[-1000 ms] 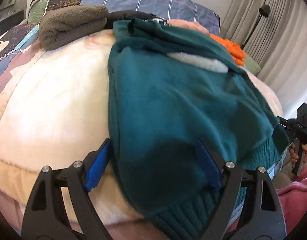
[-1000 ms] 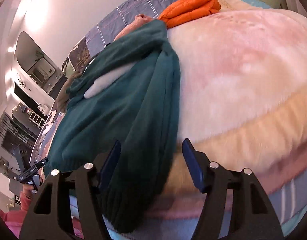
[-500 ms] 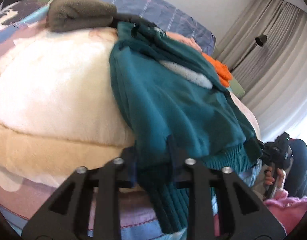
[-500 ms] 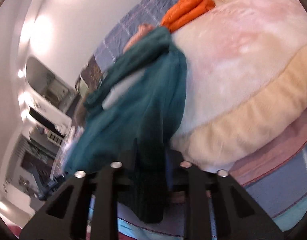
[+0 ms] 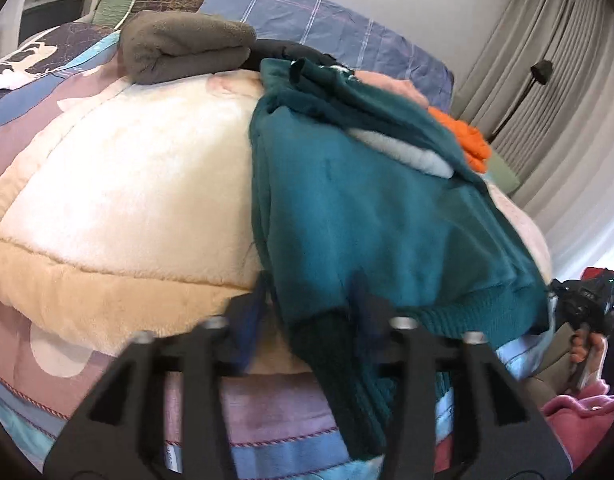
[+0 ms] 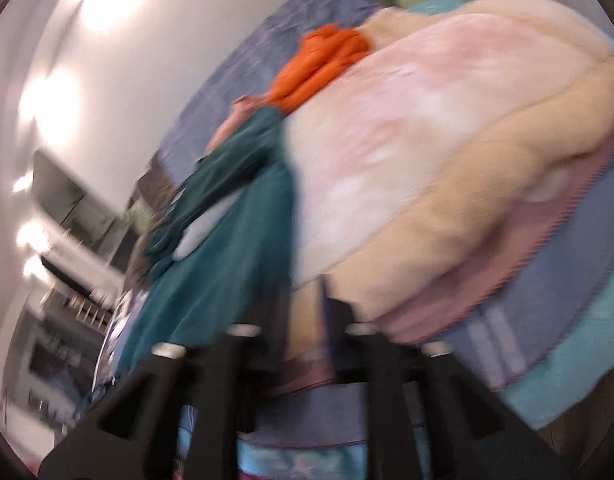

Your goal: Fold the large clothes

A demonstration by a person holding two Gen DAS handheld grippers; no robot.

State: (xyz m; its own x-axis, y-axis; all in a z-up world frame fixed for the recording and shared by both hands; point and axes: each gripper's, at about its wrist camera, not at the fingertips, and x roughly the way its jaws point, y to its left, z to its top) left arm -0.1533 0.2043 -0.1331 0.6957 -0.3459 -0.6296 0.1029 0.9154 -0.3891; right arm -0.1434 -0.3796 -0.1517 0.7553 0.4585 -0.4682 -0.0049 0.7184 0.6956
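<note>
A large teal sweater (image 5: pixel 367 216) lies on a cream fleece blanket (image 5: pixel 127 184) on the bed, its ribbed hem hanging over the near edge. My left gripper (image 5: pixel 307 316) is at that hem. Its jaws are opening, and the dark ribbed corner hangs loose between them with gaps on both sides. The right wrist view is blurred by motion. There the sweater (image 6: pixel 227 248) runs up the left, and my right gripper (image 6: pixel 307 312) is opening beside its edge, with only blanket (image 6: pixel 447 160) showing between the jaws. A hand holds that gripper at the far right of the left wrist view.
A folded grey-brown garment (image 5: pixel 183 44) lies at the head of the bed. An orange garment (image 5: pixel 471 140) sits beyond the sweater. Curtains (image 5: pixel 567 80) and a floor lamp (image 5: pixel 541 70) stand on the right. Pink cloth (image 5: pixel 579 420) is at the lower right.
Both grippers went from wide apart to closed on the sweater's hem, and now their jaws have parted again. The right wrist view has swung, so the sweater's edge lies left of its jaws.
</note>
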